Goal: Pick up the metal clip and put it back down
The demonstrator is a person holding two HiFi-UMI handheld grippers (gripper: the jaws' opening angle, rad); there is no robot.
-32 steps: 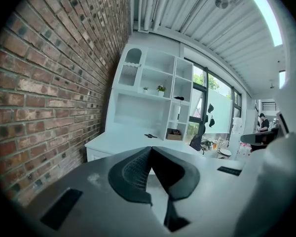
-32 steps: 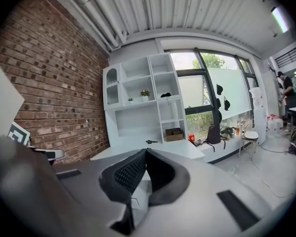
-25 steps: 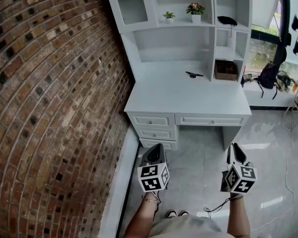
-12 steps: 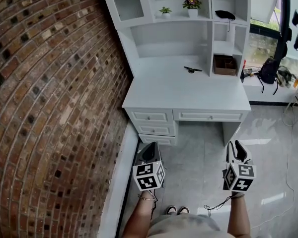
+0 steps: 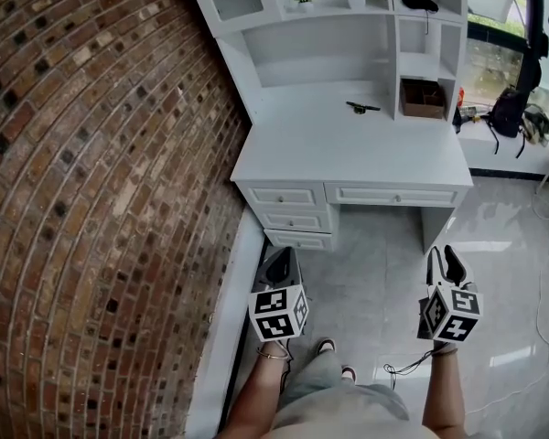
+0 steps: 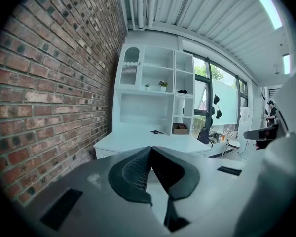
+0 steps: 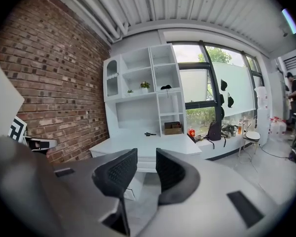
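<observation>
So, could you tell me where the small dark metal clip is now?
In the head view, the clip lies at the back of the white desk, just left of the brown wooden box.

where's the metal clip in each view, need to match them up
Head view: metal clip lies far back on the white desk, upper middle.
Left gripper view: metal clip is a small dark shape on the desk, centre.
Right gripper view: metal clip on the desk, centre.
Shared landmark: brown box, right of the clip.
</observation>
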